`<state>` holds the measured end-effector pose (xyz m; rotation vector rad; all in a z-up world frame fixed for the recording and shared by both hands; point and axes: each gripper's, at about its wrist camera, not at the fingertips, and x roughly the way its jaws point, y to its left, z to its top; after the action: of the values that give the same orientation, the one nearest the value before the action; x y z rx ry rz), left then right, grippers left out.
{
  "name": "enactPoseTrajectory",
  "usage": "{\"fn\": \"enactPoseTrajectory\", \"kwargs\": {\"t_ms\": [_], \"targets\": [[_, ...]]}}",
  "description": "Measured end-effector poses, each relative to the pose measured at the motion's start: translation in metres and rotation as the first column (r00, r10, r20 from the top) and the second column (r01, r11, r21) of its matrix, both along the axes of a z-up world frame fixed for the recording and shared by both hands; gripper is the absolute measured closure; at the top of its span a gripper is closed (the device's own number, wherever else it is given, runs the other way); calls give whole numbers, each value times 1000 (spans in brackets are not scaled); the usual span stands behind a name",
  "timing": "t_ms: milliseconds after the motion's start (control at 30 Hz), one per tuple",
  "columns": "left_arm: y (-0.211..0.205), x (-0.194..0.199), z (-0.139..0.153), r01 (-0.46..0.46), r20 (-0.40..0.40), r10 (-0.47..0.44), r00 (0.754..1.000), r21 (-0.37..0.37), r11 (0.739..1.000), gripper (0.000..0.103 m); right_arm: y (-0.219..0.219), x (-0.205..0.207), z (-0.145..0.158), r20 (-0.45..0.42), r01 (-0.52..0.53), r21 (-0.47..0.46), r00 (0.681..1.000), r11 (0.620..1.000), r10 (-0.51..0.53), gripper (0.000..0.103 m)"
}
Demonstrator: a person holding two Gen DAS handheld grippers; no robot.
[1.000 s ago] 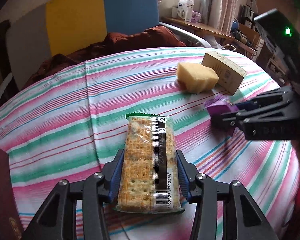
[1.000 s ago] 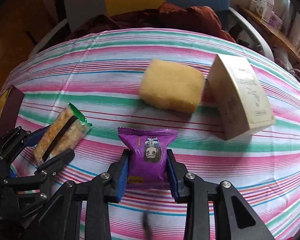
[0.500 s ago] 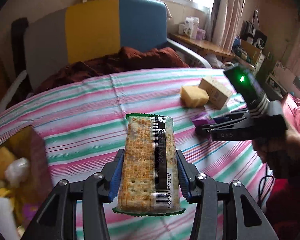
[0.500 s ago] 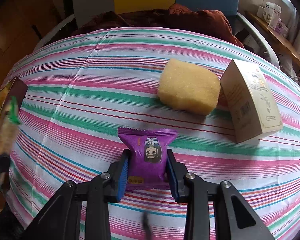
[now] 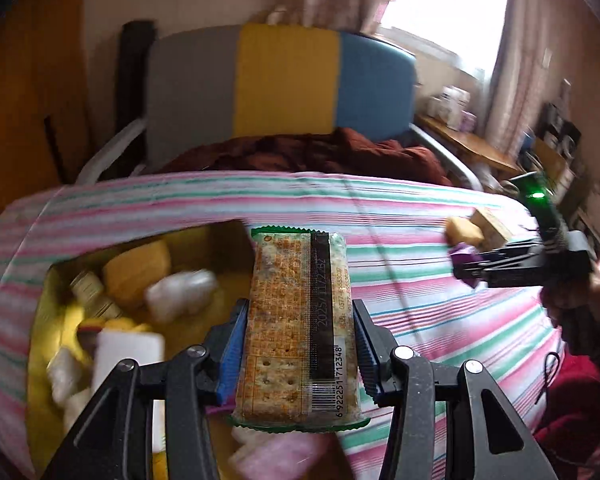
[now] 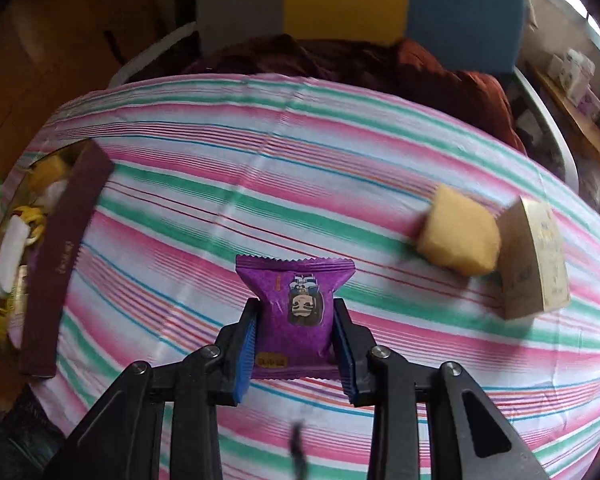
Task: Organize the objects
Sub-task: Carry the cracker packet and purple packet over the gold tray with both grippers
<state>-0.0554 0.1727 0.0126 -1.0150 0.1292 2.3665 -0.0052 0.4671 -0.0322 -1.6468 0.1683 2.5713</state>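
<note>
Two hand-held grippers are each clamped on a snack. Seen from its own camera, the left hand-held gripper (image 5: 298,354) has its blue pads pressed against both long sides of a cracker pack (image 5: 298,320), a clear wrapper with green ends and a barcode strip facing up. The pack is held in the air at the near right edge of an open box (image 5: 40,320) with a yellow-lined inside, which sits on the striped tabletop (image 5: 400,280). Inside the box lie several blurred items, among them a yellow cake (image 5: 138,274) and a white wrapped piece (image 5: 182,294).

The right hand-held gripper (image 6: 296,346), in its own camera, is closed on a purple packet (image 6: 294,312) printed with a cartoon face, gripping it by both sides, above the striped cloth. To its right on the tabletop a yellow sponge-like block (image 6: 458,236) lies touching or just beside a tan carton (image 6: 534,256). At the far left stands the dark maroon wall of the box (image 6: 60,256), with wrapped things behind it.

Beyond the tabletop is a chair (image 5: 284,84) with grey, yellow and blue panels and a brown cloth (image 5: 320,154) on its seat.
</note>
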Motion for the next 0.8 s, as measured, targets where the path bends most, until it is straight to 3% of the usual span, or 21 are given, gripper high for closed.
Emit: {"fn": "enactPoseTrajectory", "kwargs": {"t_ms": [367,567,800], "targets": [[-117,-4,-10,-217,21,216,976,34,976,54,-137,-25,39,-122,-222,-82,970,972,211,69],[-177,5,-25,-324,66,321,945,39,945,54,-204,-33,33,-166,-288,-166,951,943,261,69],[-208,16,-47,-376,103,372,923,27,926,54,-254,-39,19,-157,-300,-187,949,936,273,69]]}}
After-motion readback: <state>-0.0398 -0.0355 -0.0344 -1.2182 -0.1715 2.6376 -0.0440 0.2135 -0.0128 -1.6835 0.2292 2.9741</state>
